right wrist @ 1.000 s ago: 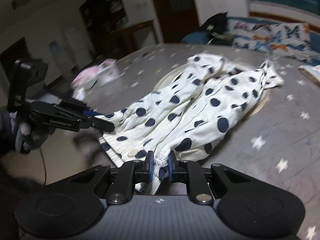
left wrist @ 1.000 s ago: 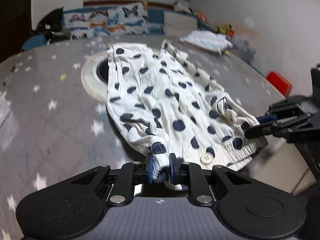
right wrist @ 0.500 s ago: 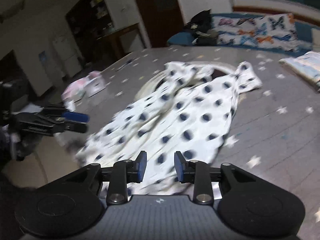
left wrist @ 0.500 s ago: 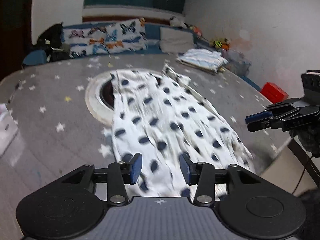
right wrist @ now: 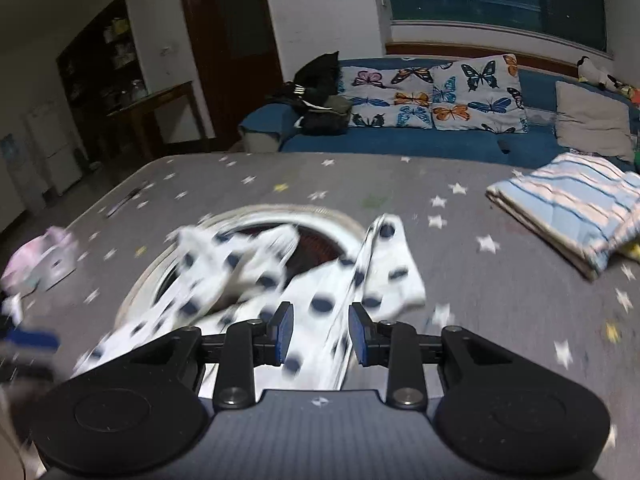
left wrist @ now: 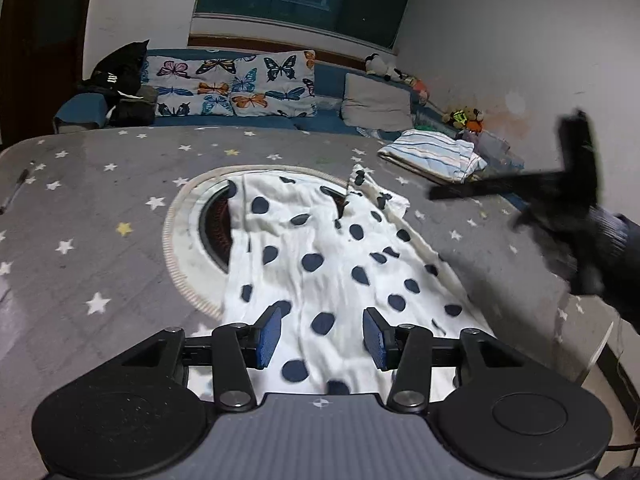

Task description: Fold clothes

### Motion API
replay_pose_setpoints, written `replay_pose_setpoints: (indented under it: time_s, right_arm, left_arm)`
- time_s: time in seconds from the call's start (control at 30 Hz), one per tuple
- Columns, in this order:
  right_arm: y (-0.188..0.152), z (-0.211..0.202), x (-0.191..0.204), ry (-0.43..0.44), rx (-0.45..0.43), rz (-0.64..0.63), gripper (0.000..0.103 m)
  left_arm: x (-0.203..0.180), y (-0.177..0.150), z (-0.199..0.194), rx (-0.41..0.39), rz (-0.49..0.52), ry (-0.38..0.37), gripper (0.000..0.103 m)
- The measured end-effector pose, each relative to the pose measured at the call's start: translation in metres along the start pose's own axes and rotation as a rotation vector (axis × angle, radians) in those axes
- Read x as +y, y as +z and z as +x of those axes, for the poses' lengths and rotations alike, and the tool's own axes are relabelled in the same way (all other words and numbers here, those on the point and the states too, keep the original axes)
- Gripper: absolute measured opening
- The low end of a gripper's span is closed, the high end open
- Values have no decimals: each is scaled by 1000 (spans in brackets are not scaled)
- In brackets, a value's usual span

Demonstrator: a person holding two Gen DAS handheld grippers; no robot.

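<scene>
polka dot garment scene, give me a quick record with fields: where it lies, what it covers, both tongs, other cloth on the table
garment: white polka dot garment, spread flat and wrinkled on the grey star-print table cover
covers: part of a round recessed ring in the table
left tongs: jaws opening, over the near hem, pads clear of the cloth
right tongs: open, over the garment, gripping nothing
other cloth: folded striped pile at the far right; pinkish item at the left edge
</scene>
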State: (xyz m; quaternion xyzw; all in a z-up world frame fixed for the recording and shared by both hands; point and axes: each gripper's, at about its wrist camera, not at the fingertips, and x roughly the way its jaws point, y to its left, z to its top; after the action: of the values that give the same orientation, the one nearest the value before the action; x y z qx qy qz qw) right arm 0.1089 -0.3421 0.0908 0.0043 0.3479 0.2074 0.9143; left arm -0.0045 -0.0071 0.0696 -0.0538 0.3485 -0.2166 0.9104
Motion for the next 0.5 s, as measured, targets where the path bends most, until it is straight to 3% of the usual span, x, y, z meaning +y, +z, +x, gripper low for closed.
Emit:
replay_pose_setpoints:
  time_s: [0.27, 0.5]
  right_arm:
    - [37, 88, -18, -59, 70, 12, 30]
    - [44, 134, -27, -84, 124, 22, 30]
  left_arm:
    - [-1, -6, 17, 35, -40, -48, 54]
    - [5, -13, 25, 73, -69, -51, 55]
